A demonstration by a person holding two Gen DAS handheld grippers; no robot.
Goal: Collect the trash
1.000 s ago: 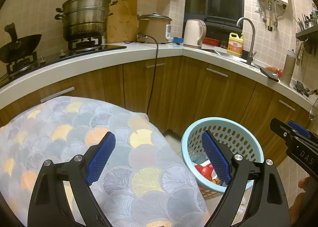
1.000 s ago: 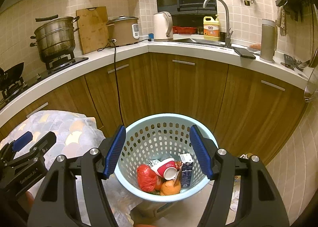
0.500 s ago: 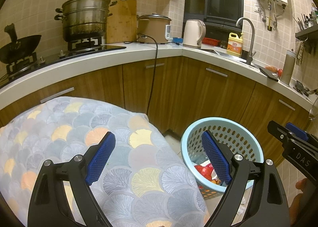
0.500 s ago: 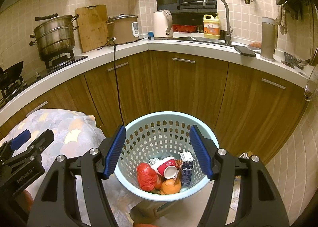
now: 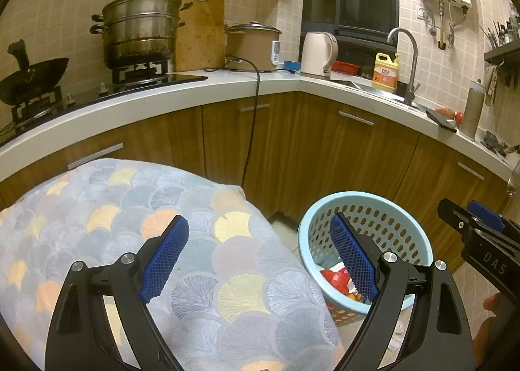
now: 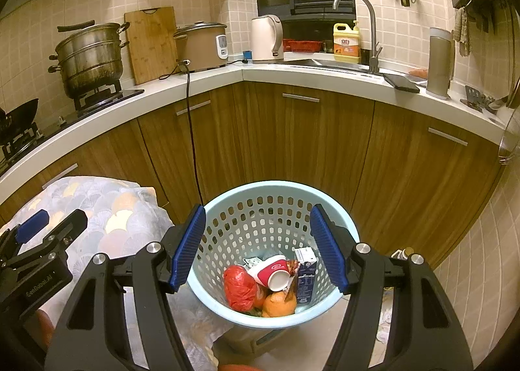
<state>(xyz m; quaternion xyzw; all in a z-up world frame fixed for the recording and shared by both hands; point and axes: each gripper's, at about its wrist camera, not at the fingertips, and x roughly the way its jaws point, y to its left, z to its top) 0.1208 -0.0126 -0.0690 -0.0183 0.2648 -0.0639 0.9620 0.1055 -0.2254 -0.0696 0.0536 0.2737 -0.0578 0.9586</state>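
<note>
A light blue perforated basket [image 6: 338, 228] stands on the floor by the corner cabinets; it also shows in the left wrist view [image 5: 412, 228]. Inside lie a red crumpled bag [image 6: 240, 288], a red and white paper cup [image 6: 271, 273], an orange [image 6: 279, 304] and a small dark blue carton [image 6: 305, 276]. My right gripper [image 6: 258, 247] is open and empty, held above the basket. My left gripper [image 5: 260, 259] is open and empty over the patterned cloth [image 5: 130, 218], left of the basket.
The cloth [image 6: 97, 208] covers a raised surface left of the basket. Brown cabinets [image 6: 308, 150] and a white counter [image 6: 227, 73] curve behind. A black cord [image 6: 191, 130] hangs down the cabinet. Pots, rice cooker, kettle and sink stand on the counter.
Both grippers have drifted slightly; the basket sits a little lower and nearer in the right wrist view. Both stay open and empty.
</note>
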